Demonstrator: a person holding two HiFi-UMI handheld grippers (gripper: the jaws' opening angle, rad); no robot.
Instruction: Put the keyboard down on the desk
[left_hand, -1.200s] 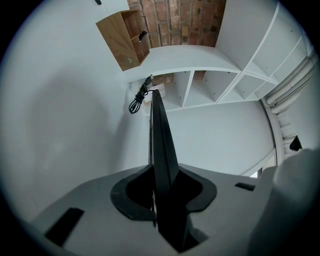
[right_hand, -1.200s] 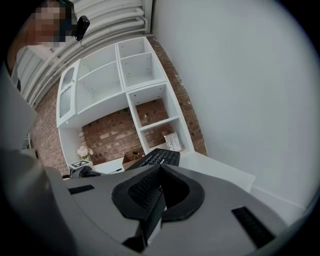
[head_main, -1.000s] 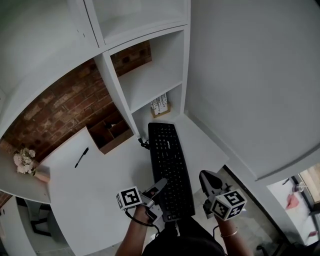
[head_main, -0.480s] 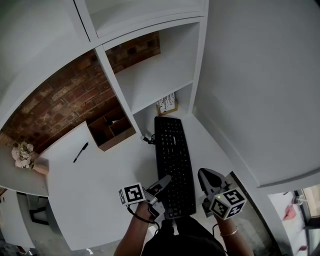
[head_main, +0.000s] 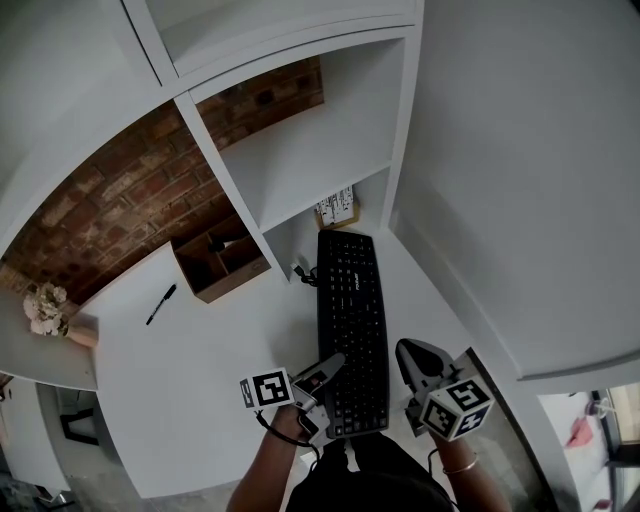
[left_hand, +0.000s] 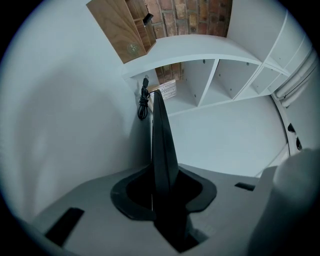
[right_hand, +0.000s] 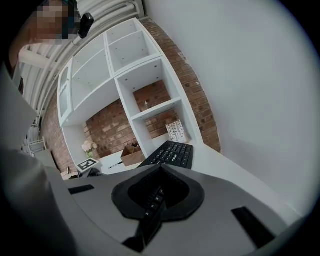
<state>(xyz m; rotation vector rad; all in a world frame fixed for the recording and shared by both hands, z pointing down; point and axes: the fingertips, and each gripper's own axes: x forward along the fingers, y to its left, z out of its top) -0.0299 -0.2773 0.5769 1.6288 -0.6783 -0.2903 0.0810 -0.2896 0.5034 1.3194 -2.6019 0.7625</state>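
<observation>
head view overhead, gripper views low; share kbd (head_main: 352, 335).

Matt black plastic keyboard (head_main: 352, 330), smooth white desk (head_main: 200, 400), seemingly wooden organiser (head_main: 222, 262)

1 keyboard (head_main: 352, 330) and 1 bench (head_main: 200, 400) are counted. 2 grippers are seen at the near end of the keyboard: 1 left gripper (head_main: 325, 366) and 1 right gripper (head_main: 410, 352). 2 marker cubes (head_main: 265, 390) are counted, 1 per gripper. 1 pen (head_main: 162, 304) is counted at the left, 1 wooden organiser (head_main: 222, 262) at the far side and 1 cable (head_main: 303, 272) beside it. 1 bunch of flowers (head_main: 45, 308) is seen far left, and 1 row of books (head_main: 337, 208) on the far shelf.
</observation>
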